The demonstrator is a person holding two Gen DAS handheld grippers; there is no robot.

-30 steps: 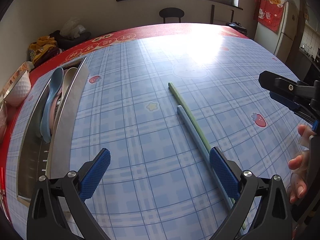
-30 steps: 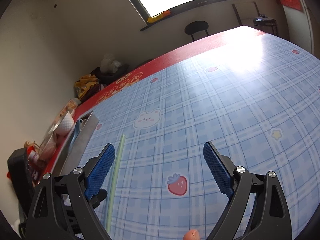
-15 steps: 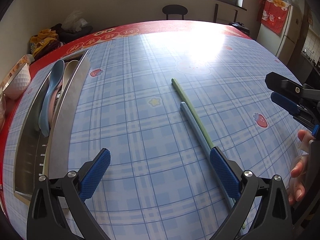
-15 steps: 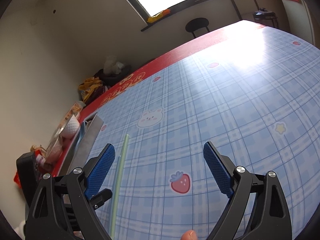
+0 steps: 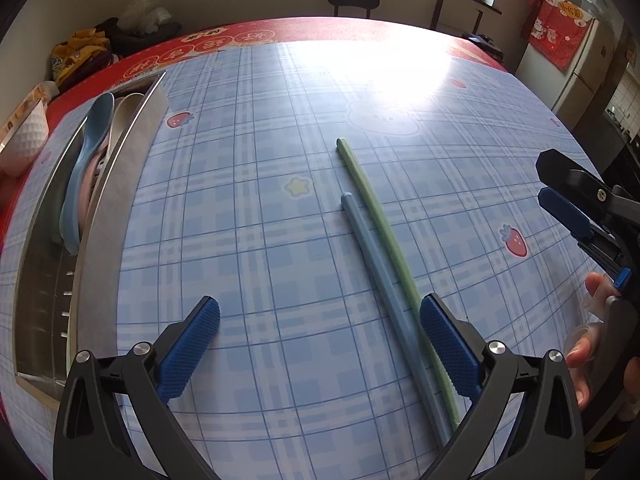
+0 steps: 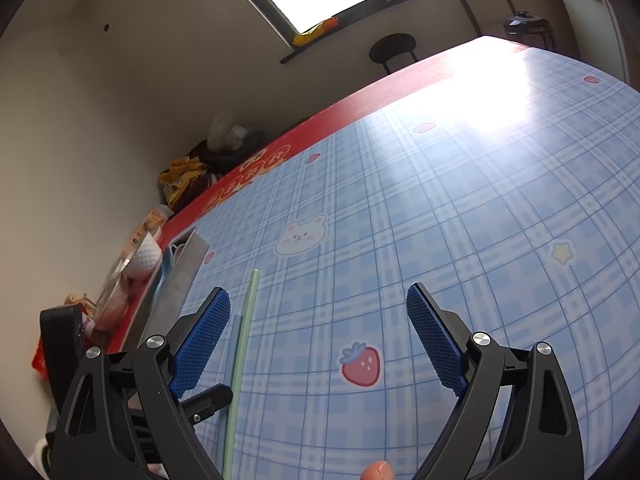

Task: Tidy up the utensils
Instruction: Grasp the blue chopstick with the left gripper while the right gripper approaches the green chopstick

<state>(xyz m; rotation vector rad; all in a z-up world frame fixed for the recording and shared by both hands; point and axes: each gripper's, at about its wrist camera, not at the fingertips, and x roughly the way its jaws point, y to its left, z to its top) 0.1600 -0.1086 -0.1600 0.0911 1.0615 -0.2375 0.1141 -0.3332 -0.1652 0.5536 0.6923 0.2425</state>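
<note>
A green chopstick (image 5: 376, 216) and a blue chopstick (image 5: 376, 264) lie side by side on the blue plaid tablecloth. My left gripper (image 5: 320, 340) is open and empty, its right finger (image 5: 448, 344) over their near ends. A steel utensil tray (image 5: 112, 204) at the left holds a blue spoon (image 5: 86, 160) and a pale spoon (image 5: 124, 112). My right gripper (image 6: 318, 340) is open and empty above the table; it also shows at the right of the left wrist view (image 5: 568, 208). The green chopstick (image 6: 242, 344) lies by its left finger.
A white dimpled bowl (image 5: 24, 140) sits left of the tray, also in the right wrist view (image 6: 146, 258). Bags and clutter (image 5: 88, 56) sit at the table's far left corner. A stool (image 5: 352, 0) stands beyond the far edge. A fridge (image 5: 580, 64) is at the right.
The left gripper has tilted down and moved slightly forward, so the chopsticks and tray sit lower in view. The right gripper has shifted a little. Both stay open.
</note>
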